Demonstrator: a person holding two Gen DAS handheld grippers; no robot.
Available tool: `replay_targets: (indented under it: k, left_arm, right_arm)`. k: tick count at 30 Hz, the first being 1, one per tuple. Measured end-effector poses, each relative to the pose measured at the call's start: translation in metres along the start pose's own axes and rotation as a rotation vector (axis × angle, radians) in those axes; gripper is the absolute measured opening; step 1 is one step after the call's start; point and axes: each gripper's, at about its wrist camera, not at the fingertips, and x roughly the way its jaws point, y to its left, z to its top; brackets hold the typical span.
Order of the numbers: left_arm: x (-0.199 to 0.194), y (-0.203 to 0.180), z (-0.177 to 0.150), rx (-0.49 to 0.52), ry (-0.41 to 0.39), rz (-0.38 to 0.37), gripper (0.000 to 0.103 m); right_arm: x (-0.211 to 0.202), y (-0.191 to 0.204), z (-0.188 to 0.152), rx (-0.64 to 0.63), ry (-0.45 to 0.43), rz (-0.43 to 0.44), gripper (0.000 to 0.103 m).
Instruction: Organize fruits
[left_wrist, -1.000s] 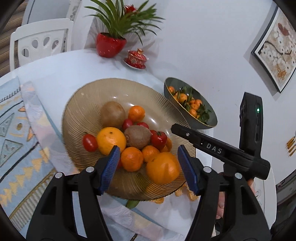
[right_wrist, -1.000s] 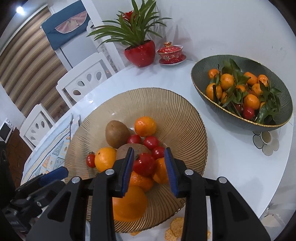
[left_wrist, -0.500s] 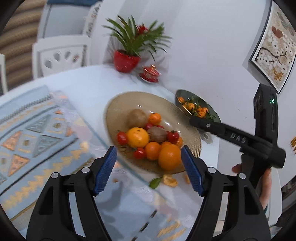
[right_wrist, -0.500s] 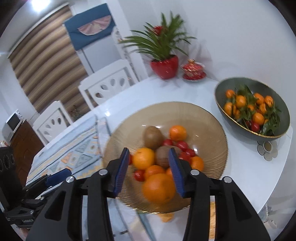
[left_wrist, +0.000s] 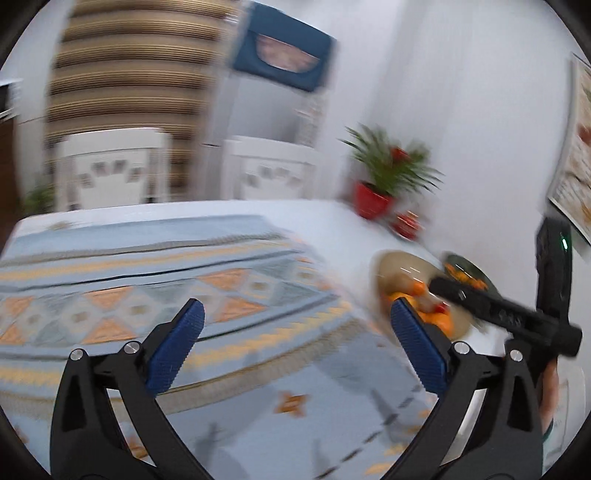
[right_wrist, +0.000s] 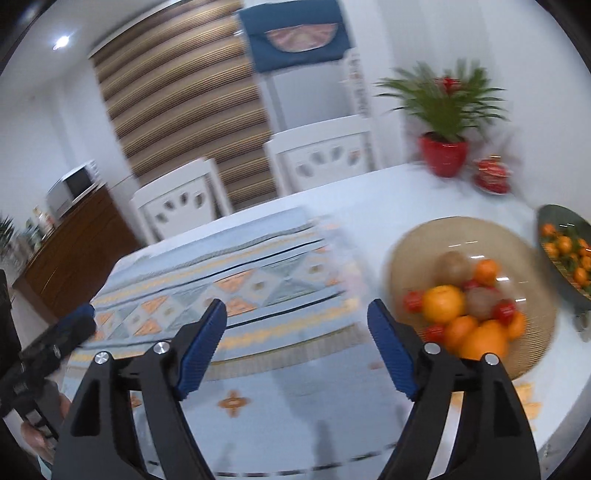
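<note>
Hovering over the cloth (right_wrist: 258, 295), both tools gape empty.

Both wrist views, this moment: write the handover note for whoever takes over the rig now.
Left gripper: jaws wide open, empty, above the patterned table runner.
Right gripper: jaws wide open, empty, also over the runner.
Fruit: oranges, kiwis and small red fruits piled in the tan ribbed plate, off to the right of both grippers. Small oranges with leaves sit in the dark green bowl beyond it.
Done: nothing in hand; frames are motion-blurred, so sorting progress is unclear.
Left: return to the plate and pick fruit.
</note>
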Motion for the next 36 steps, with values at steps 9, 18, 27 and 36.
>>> replay_targets:
  k: [9, 18, 27, 36]
  left_arm:
    - [-0.057, 0.101, -0.063, -0.044, -0.066, 0.441, 0.1]
    - [-0.046, 0.148, -0.121, -0.12, 0.028, 0.516, 0.1]
    - [-0.037, 0.141, -0.131, -0.072, 0.077, 0.566, 0.1]
    - [-0.038, 0.141, -0.132, -0.073, 0.081, 0.583, 0.1]
  right_arm:
    - [0.074, 0.122, -0.081, -0.115, 0.098, 0.093, 0.09]
    - [0.104, 0.166, -0.137, -0.191, 0.096, 0.034, 0.092]
    - [0.09, 0.181, -0.146, -0.285, 0.002, -0.024, 0.098]
    - [0.094, 0.177, -0.145, -0.263, 0.021, -0.028, 0.098]
